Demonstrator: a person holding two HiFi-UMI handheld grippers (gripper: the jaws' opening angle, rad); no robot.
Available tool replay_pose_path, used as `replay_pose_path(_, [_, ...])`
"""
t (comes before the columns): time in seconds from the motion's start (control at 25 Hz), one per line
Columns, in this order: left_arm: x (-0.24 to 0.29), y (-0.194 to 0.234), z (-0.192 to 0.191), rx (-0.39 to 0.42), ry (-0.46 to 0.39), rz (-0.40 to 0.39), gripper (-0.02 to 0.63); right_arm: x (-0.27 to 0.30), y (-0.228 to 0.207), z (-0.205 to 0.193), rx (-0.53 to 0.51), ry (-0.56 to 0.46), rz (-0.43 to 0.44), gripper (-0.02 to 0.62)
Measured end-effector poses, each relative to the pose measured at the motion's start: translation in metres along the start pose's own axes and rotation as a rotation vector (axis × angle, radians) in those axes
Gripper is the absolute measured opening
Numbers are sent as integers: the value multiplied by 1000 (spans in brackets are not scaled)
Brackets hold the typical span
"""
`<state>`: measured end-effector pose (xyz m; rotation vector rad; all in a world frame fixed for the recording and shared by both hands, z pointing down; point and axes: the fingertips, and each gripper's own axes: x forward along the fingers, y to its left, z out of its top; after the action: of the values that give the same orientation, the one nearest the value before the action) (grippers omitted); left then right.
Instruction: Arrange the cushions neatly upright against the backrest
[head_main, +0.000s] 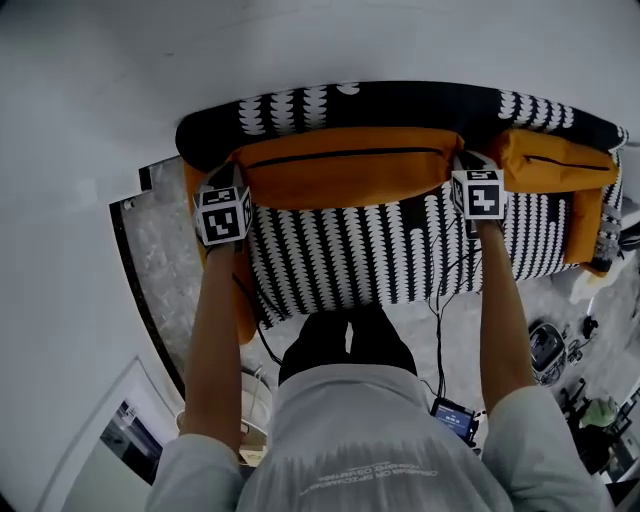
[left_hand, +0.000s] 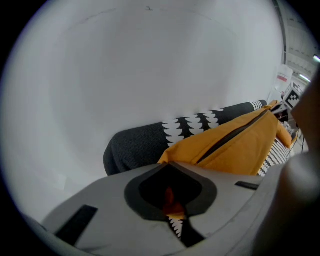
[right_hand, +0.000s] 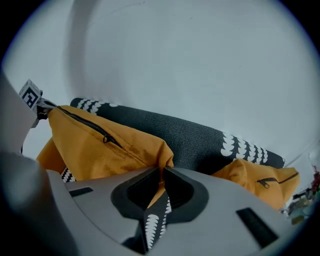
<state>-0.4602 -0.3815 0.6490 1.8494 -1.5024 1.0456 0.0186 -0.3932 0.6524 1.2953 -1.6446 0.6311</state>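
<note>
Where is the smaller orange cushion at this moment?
In the head view, the smaller cushion sits at the right, against the right end of the backrest, just right of the long cushion.

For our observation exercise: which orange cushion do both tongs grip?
The long orange cushion, pinched at its ends by the left tongs and right tongs; the smaller cushion to its right lies untouched.

Head view from above, steeply down on sofa, both gripper views close up, facing backrest and wall, all sharing one cushion.
</note>
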Motion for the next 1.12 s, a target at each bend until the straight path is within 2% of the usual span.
replay_pose_path(0.16, [12, 3, 13, 17, -11, 6, 31, 12, -5, 12, 17, -2, 2, 38])
replay_pose_path(0.28, [16, 3, 15, 23, -7, 2, 31, 18, -6, 16, 1, 36, -6, 38])
replay_pose_path(0.48, [21, 9, 25, -20, 34, -29, 32, 19, -12, 33, -45, 76, -63, 38])
replay_pose_path(0.56, [18, 14, 31, -39, 35, -17, 39, 8, -18, 38, -31, 42, -102, 38])
replay_pose_path(0.72, [-4, 25, 49, -33, -54, 61, 85, -20, -20, 38, 39, -39, -108, 49])
replay_pose_path(0.88, [-31, 16, 56, -51, -120, 43, 124, -55, -25, 41, 99, -105, -93, 57])
replay_pose_path(1.12, [-91, -3, 46, -75, -186, 71, 124, -112, -17, 43, 50, -205, -74, 57])
